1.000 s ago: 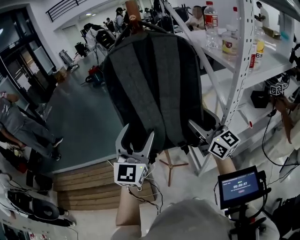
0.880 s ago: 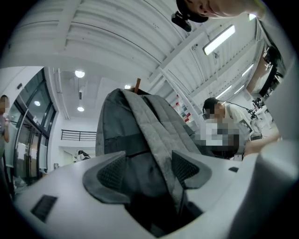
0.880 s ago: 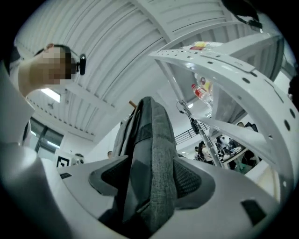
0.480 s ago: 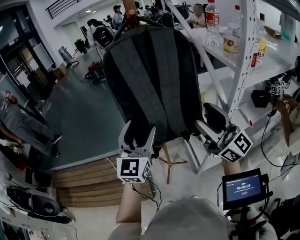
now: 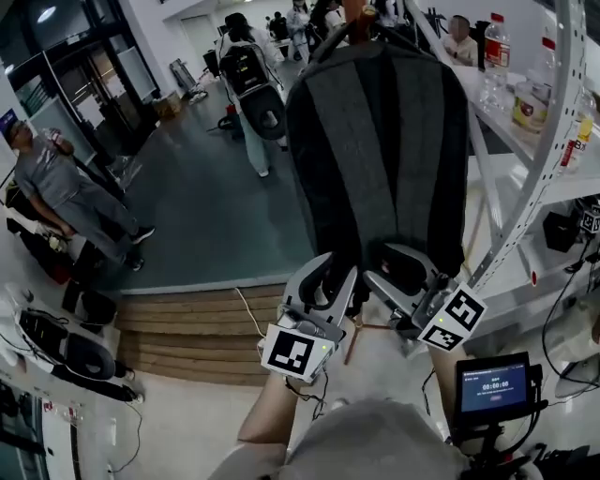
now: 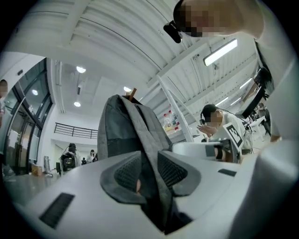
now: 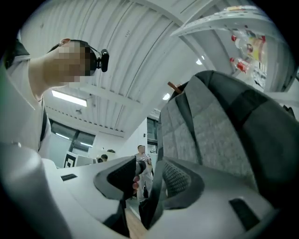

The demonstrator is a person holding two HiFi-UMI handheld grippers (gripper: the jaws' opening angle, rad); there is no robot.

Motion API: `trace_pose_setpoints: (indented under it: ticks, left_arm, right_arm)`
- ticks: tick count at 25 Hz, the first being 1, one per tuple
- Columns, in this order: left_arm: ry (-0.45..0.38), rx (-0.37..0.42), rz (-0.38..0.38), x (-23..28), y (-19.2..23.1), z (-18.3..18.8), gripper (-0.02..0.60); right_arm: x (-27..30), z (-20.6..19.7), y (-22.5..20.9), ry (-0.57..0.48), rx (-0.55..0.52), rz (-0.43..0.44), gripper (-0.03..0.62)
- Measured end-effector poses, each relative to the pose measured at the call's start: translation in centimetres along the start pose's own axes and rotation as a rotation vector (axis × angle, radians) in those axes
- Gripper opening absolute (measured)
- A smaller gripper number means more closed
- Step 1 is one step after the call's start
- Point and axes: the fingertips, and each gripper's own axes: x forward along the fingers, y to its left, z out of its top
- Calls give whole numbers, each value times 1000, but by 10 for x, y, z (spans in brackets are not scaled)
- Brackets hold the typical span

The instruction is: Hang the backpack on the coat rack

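A dark grey backpack (image 5: 380,159) hangs from the top of a wooden coat rack (image 5: 356,11). Both grippers are at its lower edge. My left gripper (image 5: 330,281) points up at the bottom left; its jaws are closing with a grey strap (image 6: 147,149) between them, and a sliver of gap still shows. My right gripper (image 5: 396,272) is at the bottom right, jaws closing too. In the right gripper view a dark edge of the backpack (image 7: 219,121) lies against one pad of the right gripper (image 7: 147,179), with daylight beside it. The left gripper (image 6: 145,175) sits low in its own view.
A white shelf frame (image 5: 553,141) with bottles (image 5: 534,94) stands close on the right. Wooden steps (image 5: 187,328) lie below left, and the rack's legs (image 5: 356,333) are under the bag. A person (image 5: 66,187) stands at far left; a small screen (image 5: 494,384) is at lower right.
Both grippers' jaws have narrowed. The right gripper swung in and up to the backpack's bottom edge, closer to the left one. The backpack still hangs on the rack.
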Motion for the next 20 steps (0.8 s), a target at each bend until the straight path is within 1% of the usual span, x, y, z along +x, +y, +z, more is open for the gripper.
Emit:
trace_pose_setpoints:
  ticks: [1,2,3,4,6,8,10,13,15,17,20]
  left_arm:
    - [-8,-19,9,-5,2,0,99]
    - [-17,-53,20,-10,4,-1,57]
    - [-28,-103,30,-16,8,-1,13]
    - [-41,-165,35,-21,11,-1,6]
    - [-67,-298,19,-31,16,-1,6]
    - [-87,-399,-27,-37,12,-1,6]
    - [-96,-436,-51,-39,7,1,6]
    - [-117,-465,-41,-40,6,4,6]
    - [-145,-520,-53,-42,8,6,6]
    - [-187,-592,-72,-43,9,8,6]
    - [-264,-693,-90,-43,9,15,6]
  right_arm:
    - [2,-8,0,3,36,-6,184]
    - [4,-14,-2,5,76,-17,160]
    - [5,-18,-3,3,115,-29,140]
    - [6,-20,-4,-3,148,-38,122]
    - [9,-20,1,-19,192,-35,97]
    - [17,-19,13,-38,215,1,97]
    - [26,-18,25,-64,236,36,97]
    - [33,-12,36,-118,294,74,97]
    - [35,-10,39,-141,325,92,98]
    - [36,-8,41,-169,362,96,98]
    - [37,-3,41,-246,467,120,97]
